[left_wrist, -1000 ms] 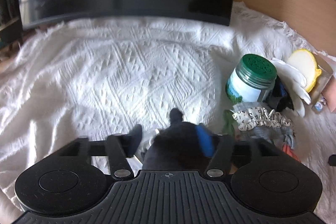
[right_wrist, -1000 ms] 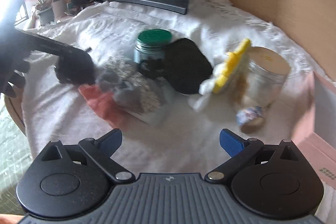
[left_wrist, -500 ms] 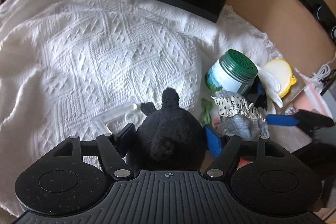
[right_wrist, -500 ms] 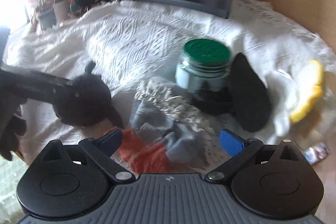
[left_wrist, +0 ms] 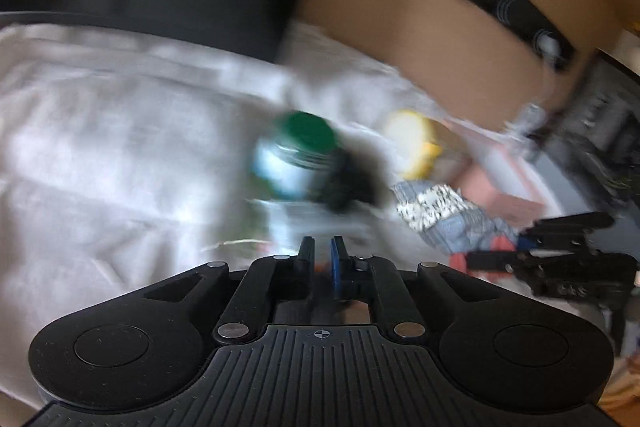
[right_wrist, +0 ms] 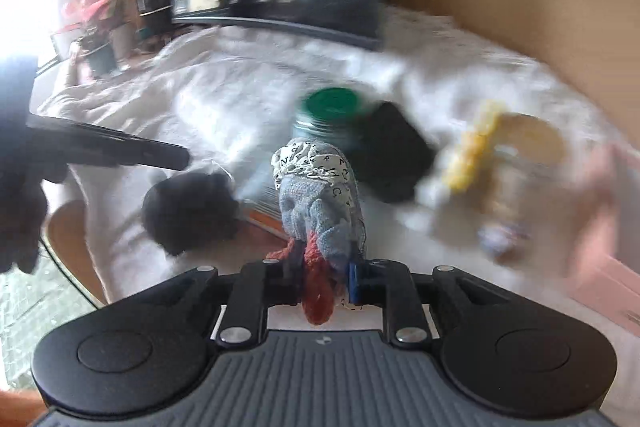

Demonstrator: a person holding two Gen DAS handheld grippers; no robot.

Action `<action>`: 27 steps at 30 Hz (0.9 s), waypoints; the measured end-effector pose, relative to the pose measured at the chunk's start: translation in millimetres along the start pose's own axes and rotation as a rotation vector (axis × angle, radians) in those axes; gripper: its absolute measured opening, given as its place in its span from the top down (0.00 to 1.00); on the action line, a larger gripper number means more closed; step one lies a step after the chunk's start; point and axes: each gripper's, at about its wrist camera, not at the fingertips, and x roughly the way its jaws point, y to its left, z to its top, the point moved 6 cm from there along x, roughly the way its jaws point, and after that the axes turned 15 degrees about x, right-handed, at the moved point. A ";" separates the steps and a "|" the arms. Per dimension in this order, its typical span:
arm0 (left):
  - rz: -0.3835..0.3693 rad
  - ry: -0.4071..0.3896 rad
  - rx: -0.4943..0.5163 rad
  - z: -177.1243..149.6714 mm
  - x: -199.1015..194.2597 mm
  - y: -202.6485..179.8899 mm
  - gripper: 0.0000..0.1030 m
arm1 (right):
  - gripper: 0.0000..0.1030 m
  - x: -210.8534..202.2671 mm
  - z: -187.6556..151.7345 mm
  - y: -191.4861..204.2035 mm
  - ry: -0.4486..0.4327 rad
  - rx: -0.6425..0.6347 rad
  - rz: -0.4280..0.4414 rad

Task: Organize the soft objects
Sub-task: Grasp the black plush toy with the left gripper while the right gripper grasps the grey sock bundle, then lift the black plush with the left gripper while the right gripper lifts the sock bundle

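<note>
One jar (right_wrist: 326, 115) – one black plush (right_wrist: 188, 211) – one sponge (right_wrist: 474, 151).

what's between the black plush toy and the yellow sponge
In the right wrist view, between the black plush toy and the yellow sponge hangs the bundle of cloths that the right gripper holds.

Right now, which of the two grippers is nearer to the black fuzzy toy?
Left. The left gripper hovers just above the black fuzzy toy, fingers empty. The right gripper sits off to its side, clamped on a bundle of cloths.
</note>
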 end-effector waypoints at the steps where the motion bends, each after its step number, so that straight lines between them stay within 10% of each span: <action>1: 0.002 0.030 0.033 -1.6 5.3 -11.6 0.90 | 0.81 -11.6 -4.5 -14.1 -0.008 0.010 -0.031; 13: 0.296 0.170 0.322 -18.3 11.7 -44.3 0.81 | 0.80 -27.7 -51.1 -101.2 0.023 0.200 -0.174; 19: 0.066 0.138 -0.006 -20.6 7.2 -22.4 0.79 | 0.79 -12.3 -49.0 -66.0 0.048 0.123 -0.105; 27: 0.097 0.084 -0.093 -21.0 13.6 -9.2 0.78 | 0.79 -5.5 -53.9 -42.4 0.092 0.035 -0.099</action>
